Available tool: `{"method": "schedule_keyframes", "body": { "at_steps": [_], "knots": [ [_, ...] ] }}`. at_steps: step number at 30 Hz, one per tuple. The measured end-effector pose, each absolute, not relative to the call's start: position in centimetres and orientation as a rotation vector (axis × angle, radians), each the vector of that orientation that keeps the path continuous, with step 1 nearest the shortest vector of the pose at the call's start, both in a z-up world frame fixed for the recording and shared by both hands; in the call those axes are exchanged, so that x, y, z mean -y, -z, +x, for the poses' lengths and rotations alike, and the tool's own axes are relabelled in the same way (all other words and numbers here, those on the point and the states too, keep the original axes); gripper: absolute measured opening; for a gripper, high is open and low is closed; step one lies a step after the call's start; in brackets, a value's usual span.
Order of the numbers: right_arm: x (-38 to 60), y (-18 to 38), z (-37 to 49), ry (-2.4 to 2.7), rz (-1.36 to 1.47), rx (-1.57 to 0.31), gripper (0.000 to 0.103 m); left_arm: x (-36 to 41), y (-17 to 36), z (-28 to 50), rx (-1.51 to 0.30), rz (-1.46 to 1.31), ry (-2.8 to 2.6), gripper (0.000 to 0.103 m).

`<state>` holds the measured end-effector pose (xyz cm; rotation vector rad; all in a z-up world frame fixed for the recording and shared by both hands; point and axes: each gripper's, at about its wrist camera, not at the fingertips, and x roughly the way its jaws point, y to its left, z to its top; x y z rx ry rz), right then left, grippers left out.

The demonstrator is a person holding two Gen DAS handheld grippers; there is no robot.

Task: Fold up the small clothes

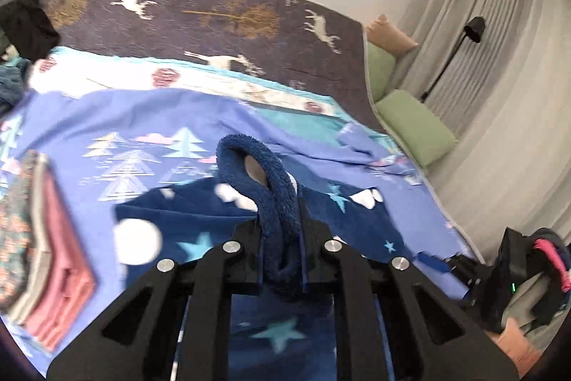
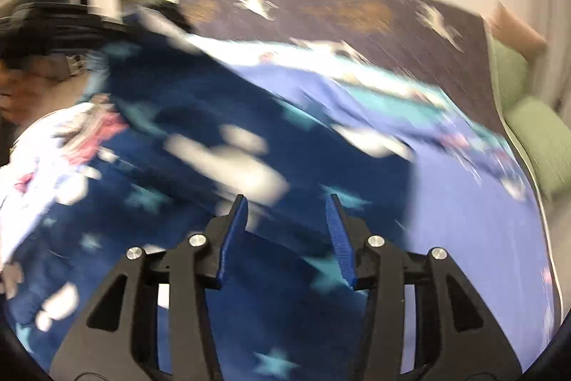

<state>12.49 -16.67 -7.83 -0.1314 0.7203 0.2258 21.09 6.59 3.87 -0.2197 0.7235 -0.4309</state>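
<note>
Bedroom: white wall, grey curtains [image 1: 499, 24], bed [image 1: 89, 116] covered with a pale blue sheet printed with trees.

Navy fleece garment [image 1: 185, 220], patterned with stars and white blobs, lies spread on the bed. One thick, plush edge of it rises off the sheet in a loop, pinched in the left claw [image 1: 282, 238]; the jaws are clenched on that fold, and the cloth bulges out above and below them. Loop stands roughly upright over the rest of the garment.

Right claw [image 2: 287, 231] is released, blue pads well apart with nothing between them, hovering above the garment [image 2: 178, 102]. Right wrist view is badly motion-blurred; contact with the cloth cannot be told.

Around the garment:
- Left of it, a stack of folded clothes [image 1: 46, 259], pink and grey layers with a floral piece on the outer side, resting on the sheet.
- Beyond it, toward the wall, a white and teal cloth [image 1: 107, 74], then a dark blanket [image 1: 214, 16] with deer and trees.
- Right of it, off the bed edge, two green cushions [image 1: 417, 127], an orange one farther back, and a black lamp [image 1: 471, 31] against the curtains.
- Far left corner past the blanket, a black item [image 1: 28, 27], kind unclear.
</note>
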Motion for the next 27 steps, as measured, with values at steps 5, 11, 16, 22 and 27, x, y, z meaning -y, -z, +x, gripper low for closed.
{"method": "schedule_keyframes", "body": {
  "at_steps": [5,11,16,22,27],
  "knots": [
    [20.3,10.8,13.4,-0.107,-0.049,-0.849,0.046,-8.6,-2.3,21.5,-0.764,-0.190,0.360,0.014],
    [20.8,9.2,13.2,-0.156,0.036,-0.791,0.046,-10.6,-0.4,21.1,-0.797,-0.197,0.325,0.014],
    [19.6,7.5,14.4,-0.237,0.104,-0.744,0.030,-11.2,1.4,21.8,-0.823,-0.241,0.307,0.015],
    [14.8,10.5,14.3,-0.411,0.071,-0.867,0.018,-10.8,3.6,22.3,-0.877,-0.247,0.291,0.014],
    [14.1,12.0,16.1,-0.071,-0.065,-0.823,0.011,-10.6,1.2,22.3,-0.808,-0.285,0.284,0.014]
  ]
}}
